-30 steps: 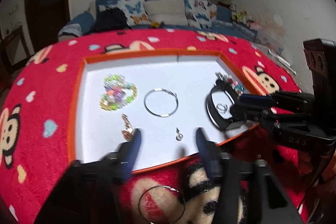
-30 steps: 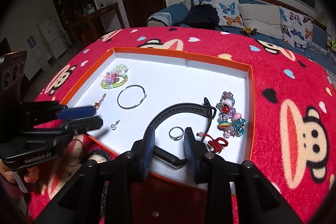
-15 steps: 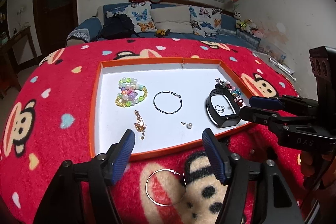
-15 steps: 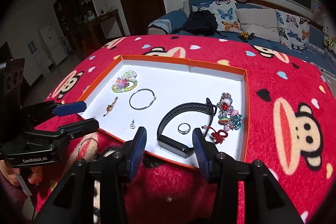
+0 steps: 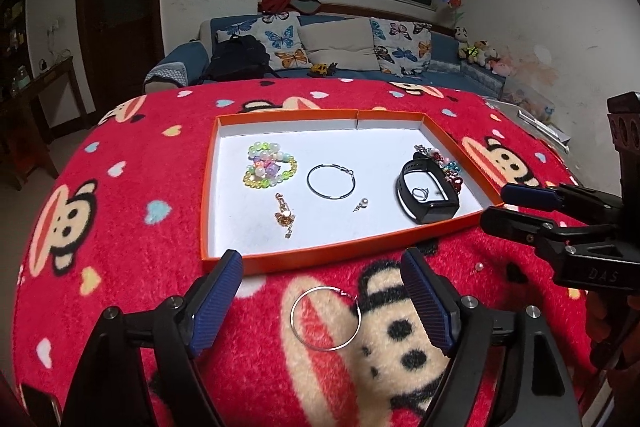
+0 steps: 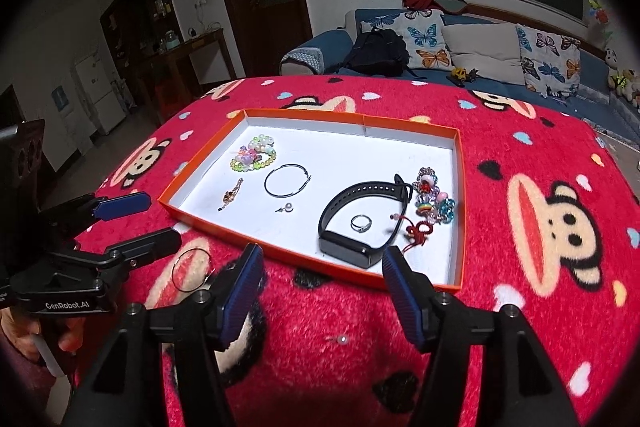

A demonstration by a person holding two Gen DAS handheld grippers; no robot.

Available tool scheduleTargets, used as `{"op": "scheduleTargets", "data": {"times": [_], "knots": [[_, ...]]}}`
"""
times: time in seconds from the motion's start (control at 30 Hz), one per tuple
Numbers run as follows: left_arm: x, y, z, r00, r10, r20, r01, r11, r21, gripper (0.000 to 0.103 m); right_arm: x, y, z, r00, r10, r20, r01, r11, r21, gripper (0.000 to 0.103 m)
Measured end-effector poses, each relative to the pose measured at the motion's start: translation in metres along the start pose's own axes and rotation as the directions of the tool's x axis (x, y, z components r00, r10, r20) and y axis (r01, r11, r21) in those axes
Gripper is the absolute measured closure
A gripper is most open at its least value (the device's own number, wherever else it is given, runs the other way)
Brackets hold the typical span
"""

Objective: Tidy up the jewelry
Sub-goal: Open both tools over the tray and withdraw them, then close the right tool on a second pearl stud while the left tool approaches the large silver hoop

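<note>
We saw both grippers empty over the red blanket (image 5: 132, 227), short of the orange tray (image 5: 316, 254). The left gripper (image 5: 322, 301) had its jaws opening, already wide, nothing between the pads; the loose hoop earring (image 5: 326, 318) lay flat on the blanket just under the gap. The right gripper (image 6: 322, 291) had its jaws opening too, nothing in them, a stray pearl stud (image 6: 342, 339) on the blanket below.

In the tray: beaded bracelets (image 5: 269, 165) far left, second hoop (image 5: 331, 181) mid, gold chain piece (image 5: 285, 215), pearl stud (image 5: 363, 203), black fitness band (image 6: 360, 223) with a ring (image 6: 361, 222) inside its loop, charm cluster (image 6: 434, 201) by the right wall.

We judged the loose hoop very light, thin stiff wire, springy, slippery on the pads, sunk slightly in fleece. Best taken across the wire at one side, pads closing gently; a hard squeeze could bend it or flick it away. The studs looked tiny, likely to roll.
</note>
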State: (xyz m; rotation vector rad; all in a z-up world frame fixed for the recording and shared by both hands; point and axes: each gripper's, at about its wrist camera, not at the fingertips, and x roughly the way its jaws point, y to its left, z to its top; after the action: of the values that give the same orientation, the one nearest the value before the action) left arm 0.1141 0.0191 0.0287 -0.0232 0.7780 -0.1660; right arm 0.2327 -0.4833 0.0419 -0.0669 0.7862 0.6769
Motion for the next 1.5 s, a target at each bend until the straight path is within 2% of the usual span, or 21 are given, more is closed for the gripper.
{"op": "scheduleTargets", "data": {"times": [0.27, 0.63, 1.03, 1.13, 1.2, 1.4, 1.5], "knots": [[-0.014, 0.006, -0.012, 1.000, 0.022, 0.011, -0.022, 1.000, -0.016, 0.008, -0.008, 0.009, -0.013, 1.000, -0.028, 0.003, 0.028, 0.999, -0.020, 0.034], [-0.023, 0.012, -0.039, 1.000, 0.019, -0.020, -0.020, 0.999, -0.030, 0.008, -0.014, 0.011, -0.038, 0.998, -0.055, -0.025, 0.055, 0.998, -0.012, 0.034], [0.003, 0.001, -0.051, 0.995, -0.021, -0.101, 0.021, 1.000, 0.000, 0.008, -0.012, 0.010, -0.056, 0.996, -0.066, -0.059, 0.066, 0.998, -0.001, 0.034], [0.012, 0.002, -0.049, 0.991, -0.051, -0.123, 0.052, 0.999, 0.009, 0.010, -0.008, 0.009, -0.059, 0.995, -0.061, -0.074, 0.061, 0.998, -0.001, 0.034], [0.018, 0.003, -0.047, 0.989, -0.064, -0.137, 0.066, 0.998, 0.015, 0.016, -0.006, 0.008, -0.059, 0.995, -0.058, -0.081, 0.058, 0.998, -0.002, 0.034], [0.035, 0.004, -0.042, 0.981, -0.072, -0.180, 0.088, 0.993, 0.079, 0.029, 0.000, 0.006, -0.059, 0.994, -0.041, -0.103, 0.041, 0.999, 0.002, 0.034], [0.040, 0.002, -0.039, 0.980, -0.075, -0.185, 0.098, 0.988, 0.118, 0.031, 0.003, 0.003, -0.058, 0.993, -0.024, -0.115, 0.026, 1.000, 0.014, 0.034]]}}
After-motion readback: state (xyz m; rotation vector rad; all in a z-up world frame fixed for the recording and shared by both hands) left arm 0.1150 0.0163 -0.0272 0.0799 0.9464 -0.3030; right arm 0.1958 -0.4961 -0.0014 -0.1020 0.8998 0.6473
